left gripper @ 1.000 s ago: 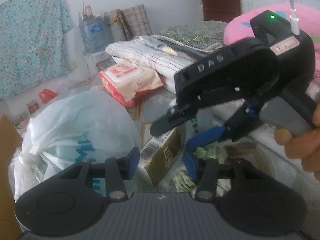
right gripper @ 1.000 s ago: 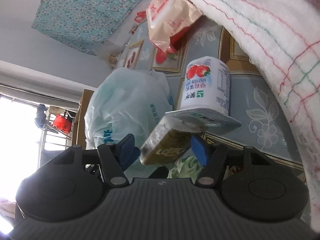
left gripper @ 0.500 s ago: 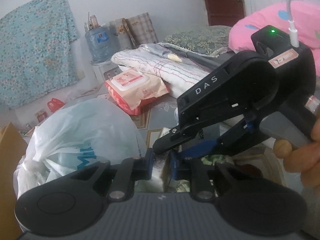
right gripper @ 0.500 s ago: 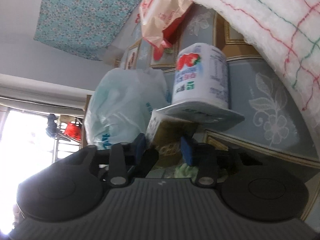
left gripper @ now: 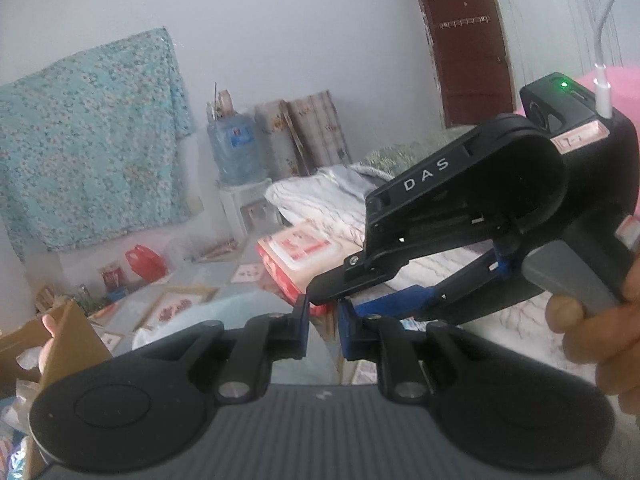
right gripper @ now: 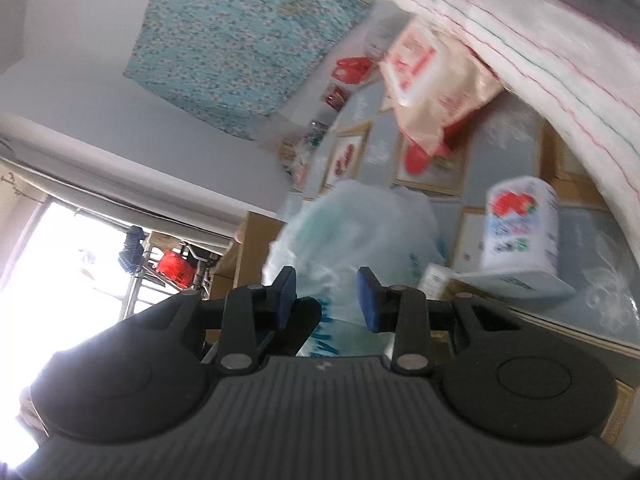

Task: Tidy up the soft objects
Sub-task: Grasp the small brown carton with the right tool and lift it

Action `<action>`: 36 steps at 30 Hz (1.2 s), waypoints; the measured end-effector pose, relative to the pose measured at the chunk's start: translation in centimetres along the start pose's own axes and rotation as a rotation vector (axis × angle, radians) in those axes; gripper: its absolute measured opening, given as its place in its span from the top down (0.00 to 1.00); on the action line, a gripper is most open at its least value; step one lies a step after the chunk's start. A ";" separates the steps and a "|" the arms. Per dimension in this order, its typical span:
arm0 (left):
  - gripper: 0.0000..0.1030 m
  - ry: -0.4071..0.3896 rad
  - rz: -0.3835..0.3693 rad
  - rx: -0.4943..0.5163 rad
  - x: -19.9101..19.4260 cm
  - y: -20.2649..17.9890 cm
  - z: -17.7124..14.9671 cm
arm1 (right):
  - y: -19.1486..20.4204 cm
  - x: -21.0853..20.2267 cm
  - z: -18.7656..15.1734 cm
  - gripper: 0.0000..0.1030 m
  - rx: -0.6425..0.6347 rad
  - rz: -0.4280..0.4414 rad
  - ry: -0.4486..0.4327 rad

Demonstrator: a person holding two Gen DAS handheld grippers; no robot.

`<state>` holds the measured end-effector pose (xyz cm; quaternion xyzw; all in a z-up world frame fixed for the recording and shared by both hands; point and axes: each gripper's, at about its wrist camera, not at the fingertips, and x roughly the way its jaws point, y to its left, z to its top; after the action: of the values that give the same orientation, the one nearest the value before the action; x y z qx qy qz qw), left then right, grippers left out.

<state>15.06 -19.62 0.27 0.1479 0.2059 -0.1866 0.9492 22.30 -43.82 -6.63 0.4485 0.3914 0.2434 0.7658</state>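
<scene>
My left gripper (left gripper: 323,326) is raised off the floor and shut, with only a narrow slit between its pads; I see nothing clamped in it. My right gripper (left gripper: 336,304) lies on its side just ahead of it, tips almost touching. In its own view the right gripper (right gripper: 326,300) stands partly closed with an empty gap. A pale plastic bag (right gripper: 360,232) shows behind that gap. The gold-brown box (right gripper: 436,280) lies to the right of the jaws, under a strawberry yoghurt pack (right gripper: 520,232). A striped white towel (right gripper: 520,52) and a pink wipes pack (left gripper: 296,252) lie beyond.
A person's hand (left gripper: 592,320) holds the right gripper's handle. A cardboard box (left gripper: 68,340) stands at the left, and a water jug (left gripper: 236,148) on a white stand at the wall. A teal floral cloth (left gripper: 92,160) hangs on that wall. The patterned floor mat (right gripper: 500,152) carries clutter.
Both grippers closed around the gold-brown box, then rose and tipped upward. The box is no longer between either pair of jaws. More wall and less floor shows now.
</scene>
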 end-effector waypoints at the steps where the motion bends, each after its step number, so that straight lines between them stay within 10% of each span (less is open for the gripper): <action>1: 0.96 0.004 -0.002 -0.009 -0.1 0.2 -0.1 | 0.3 0.0 0.1 0.67 -0.007 -0.003 -0.005; 20: 0.74 0.223 -0.165 -0.090 1.5 -0.3 -5.4 | -2.9 2.6 -2.4 0.49 -0.032 -0.282 0.073; 36: 0.74 0.154 -0.197 -0.003 1.2 -2.2 -6.0 | -4.6 3.6 -2.8 0.59 0.012 -0.306 0.105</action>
<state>13.14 -19.75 -5.97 0.1394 0.2919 -0.2666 0.9079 22.20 -42.08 -12.88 0.3746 0.4962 0.1447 0.7698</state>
